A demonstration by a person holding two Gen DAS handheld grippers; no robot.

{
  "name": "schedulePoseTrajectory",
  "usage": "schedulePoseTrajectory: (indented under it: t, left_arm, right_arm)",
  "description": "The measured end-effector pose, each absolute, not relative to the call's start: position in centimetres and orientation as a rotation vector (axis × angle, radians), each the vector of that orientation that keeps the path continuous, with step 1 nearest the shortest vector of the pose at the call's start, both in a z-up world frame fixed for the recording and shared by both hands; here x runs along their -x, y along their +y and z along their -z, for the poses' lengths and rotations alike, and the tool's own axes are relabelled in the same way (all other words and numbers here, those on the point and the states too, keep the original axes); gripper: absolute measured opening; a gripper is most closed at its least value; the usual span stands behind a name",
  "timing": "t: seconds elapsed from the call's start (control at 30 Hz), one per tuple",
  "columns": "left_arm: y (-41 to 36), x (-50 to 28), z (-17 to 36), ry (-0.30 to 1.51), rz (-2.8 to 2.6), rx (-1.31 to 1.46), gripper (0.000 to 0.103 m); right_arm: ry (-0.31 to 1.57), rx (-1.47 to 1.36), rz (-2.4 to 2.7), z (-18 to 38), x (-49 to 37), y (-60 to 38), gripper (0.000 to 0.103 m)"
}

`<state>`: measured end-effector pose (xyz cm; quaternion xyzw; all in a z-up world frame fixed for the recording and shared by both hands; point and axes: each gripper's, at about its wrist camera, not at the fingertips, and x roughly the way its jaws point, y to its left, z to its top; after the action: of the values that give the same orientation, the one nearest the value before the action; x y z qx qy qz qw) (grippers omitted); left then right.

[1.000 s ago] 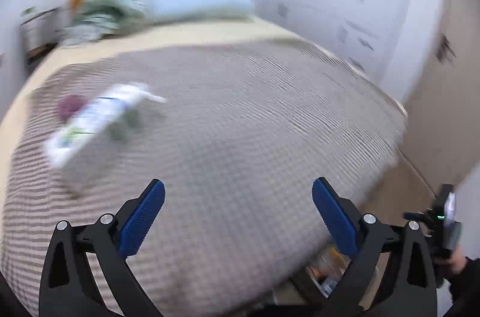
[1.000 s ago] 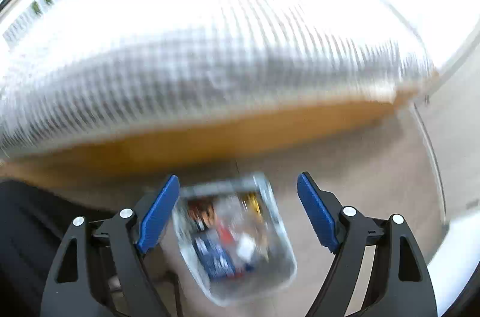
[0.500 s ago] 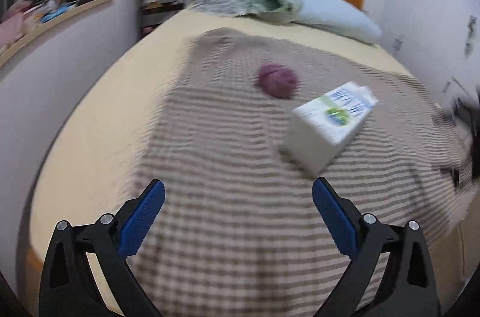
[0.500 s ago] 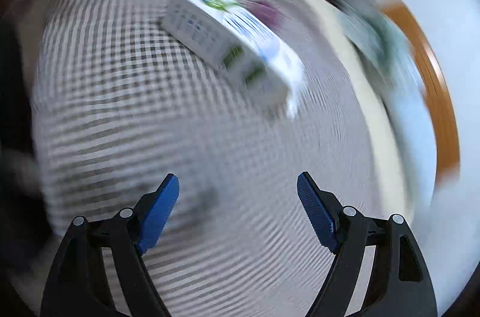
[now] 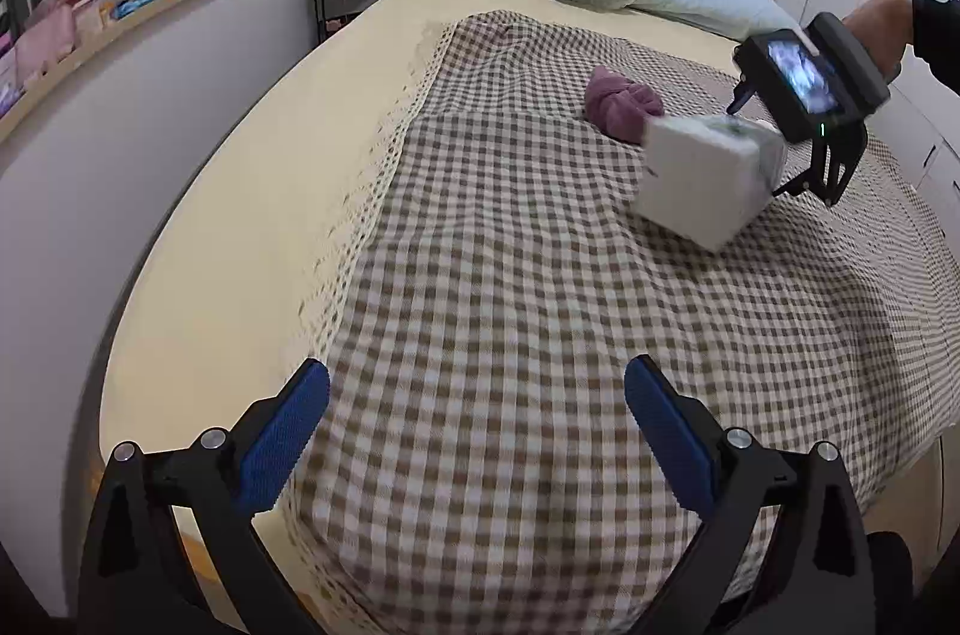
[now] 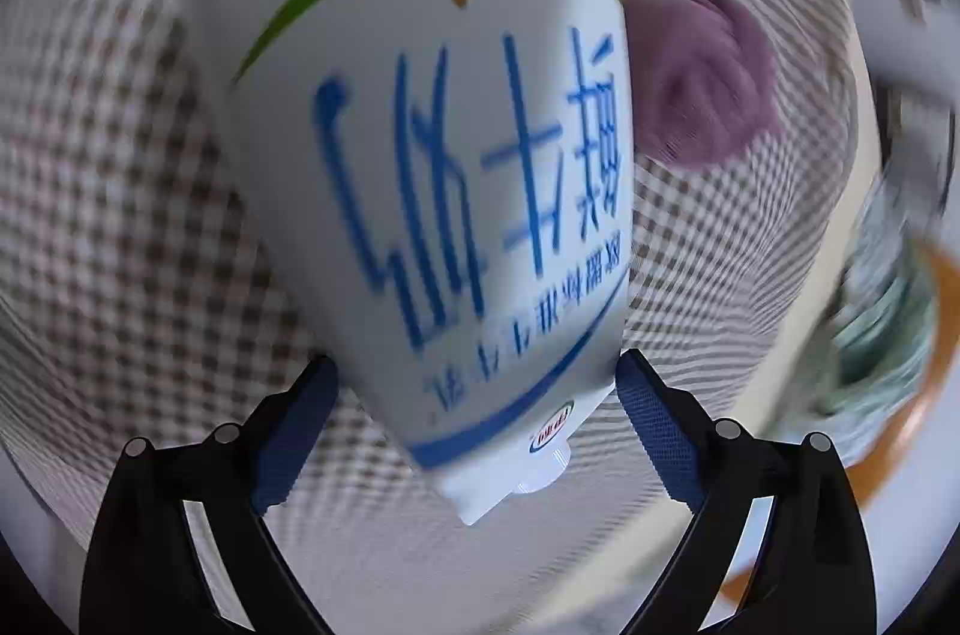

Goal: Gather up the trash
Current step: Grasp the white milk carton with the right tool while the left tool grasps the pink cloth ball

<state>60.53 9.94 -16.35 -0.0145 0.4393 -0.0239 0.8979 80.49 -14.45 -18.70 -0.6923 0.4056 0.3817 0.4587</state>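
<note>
Carton [image 6: 432, 167] between opening right gripper [image 6: 474, 431] jaws | purple cloth [image 5: 621, 102] just beside | left gripper [image 5: 477, 431] wide, empty

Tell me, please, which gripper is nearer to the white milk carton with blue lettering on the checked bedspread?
Right. The right gripper straddles the white milk carton, jaws opening. The left gripper hovers open over the bedspread's near end, well short of it.

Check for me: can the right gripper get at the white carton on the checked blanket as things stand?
Probably yes. The right gripper is already around the carton, jaws opening, pads flanking its capped end. Nothing blocks it; the purple cloth lies beside.
</note>
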Motion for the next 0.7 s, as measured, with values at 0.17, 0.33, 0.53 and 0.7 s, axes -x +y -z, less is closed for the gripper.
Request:
schedulePoseTrajectory:
  t: [0.17,0.33,0.53,0.7]
  left_arm:
    - [8.6,-64.5,16.2,0.904,0.085,0.026,0.095]
    - [7.7,-68.4,14.1,0.825,0.090,0.042,0.095]
    - [6.6,-73.2,14.4,0.845,0.036,0.013,0.095]
    - [7.1,-73.4,14.2,0.858,0.025,0.107,0.095]
  right_arm:
    - [1.151,1.336,-0.875,16.2,-83.6,-16.2,0.071]
    - [1.283,0.945,-0.831,12.8,-81.9,-21.3,0.003]
    - [1.088,0.884,-0.942,11.0,-76.0,-25.6,0.085]
    - [1.007,0.915,-0.992,10.2,-79.7,-25.2,0.087]
